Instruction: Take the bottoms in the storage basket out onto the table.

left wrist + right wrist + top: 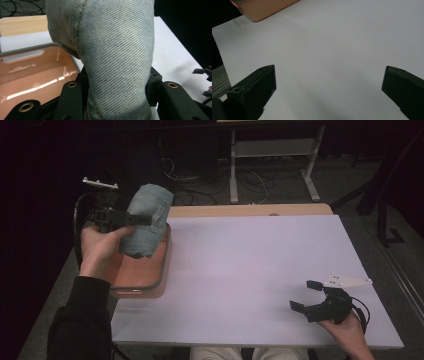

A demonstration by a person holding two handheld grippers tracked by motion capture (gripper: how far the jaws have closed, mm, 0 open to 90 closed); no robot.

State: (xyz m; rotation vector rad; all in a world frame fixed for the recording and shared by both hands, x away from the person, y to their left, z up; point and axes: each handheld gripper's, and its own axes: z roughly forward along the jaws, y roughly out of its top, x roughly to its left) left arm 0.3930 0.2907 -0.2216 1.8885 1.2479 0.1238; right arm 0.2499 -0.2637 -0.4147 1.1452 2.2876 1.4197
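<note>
High view, far left: the left gripper (131, 219) has its jaws clamped across a rolled bundle of denim (146, 220), holding it up over the orange bin (164, 270), apparently so it can drop in or lift clear. Over at the right, the right gripper (305, 295) rests wide open and empty on the white table (240, 270), looks parked out of the way.

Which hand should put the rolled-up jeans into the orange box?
Left, probably. The left gripper is already clamped on the rolled jeans, right above the orange bin. The right gripper sits open over the white table, far from both.
</note>
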